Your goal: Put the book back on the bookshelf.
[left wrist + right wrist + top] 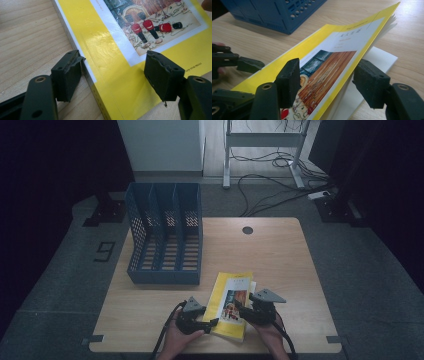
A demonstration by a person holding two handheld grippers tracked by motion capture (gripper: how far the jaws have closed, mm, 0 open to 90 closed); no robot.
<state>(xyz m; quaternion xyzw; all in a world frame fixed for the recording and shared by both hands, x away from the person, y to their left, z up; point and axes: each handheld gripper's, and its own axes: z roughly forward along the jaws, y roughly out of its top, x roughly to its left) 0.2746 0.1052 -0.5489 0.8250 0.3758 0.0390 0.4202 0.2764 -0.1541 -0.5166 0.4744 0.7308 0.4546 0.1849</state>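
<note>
The left gripper [113,75] has its fingers [68,75] spread wide about the near corner of a yellow book [107,62]: one finger sits against the book's spine edge, the other hangs over the cover near the bottom of its printed picture, and neither presses in. The right gripper [327,82] has its fingers [289,80] fairly wide too, one above the lifted front cover and the other below it on the open-page side; whether either pad touches the cover cannot be told. The cover rises at a slant from the white pages under it, which lie flat on the surface [249,42]. Beyond the right fingers, the left gripper's dark fingers reach the far yellow edge. In the high view both grippers flank the book [227,295] at the near edge of the wooden surface [280,255], left gripper [214,322] at its left side, right gripper [240,309] at its right. Farther beyond the fingers stands a blue file rack [165,235], well apart from the book, with three slots.
</note>
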